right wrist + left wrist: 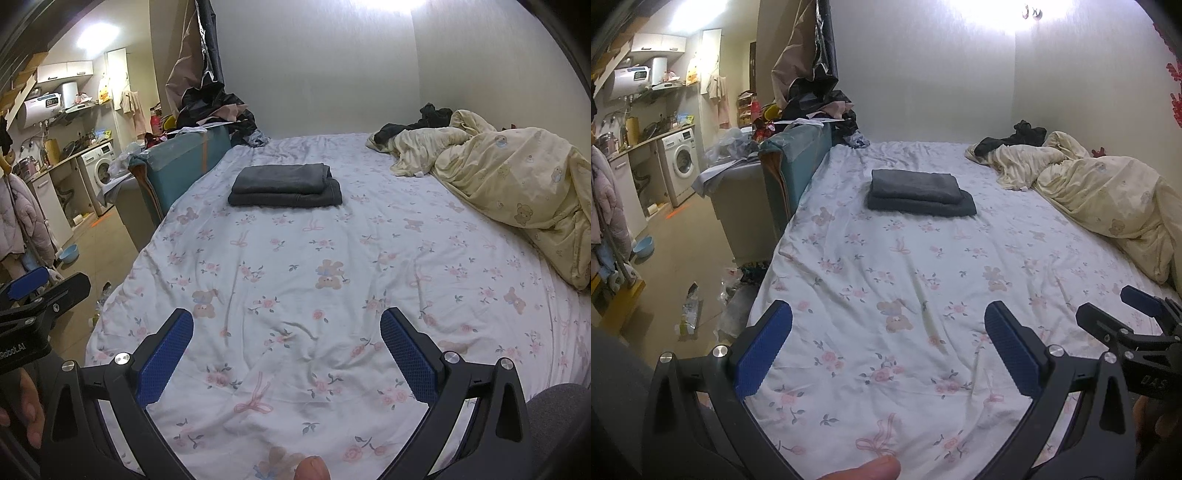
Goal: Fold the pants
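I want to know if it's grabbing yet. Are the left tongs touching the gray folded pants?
Apart. The left wrist view shows the open left tongs near the bed's foot, with bare flowered sheet before the folded pants.

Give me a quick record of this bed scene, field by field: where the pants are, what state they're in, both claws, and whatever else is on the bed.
surface: bed with a flowered sheet
pants: dark grey pants, folded into a flat stack, lying toward the far side of the bed
left claw: left claw, open, holding nothing, over the near sheet
right claw: right claw, open, holding nothing, over the near sheet
contact with pants: none
other bedding: cream quilt bunched along the right side
other clothing: black garment at the far right corner
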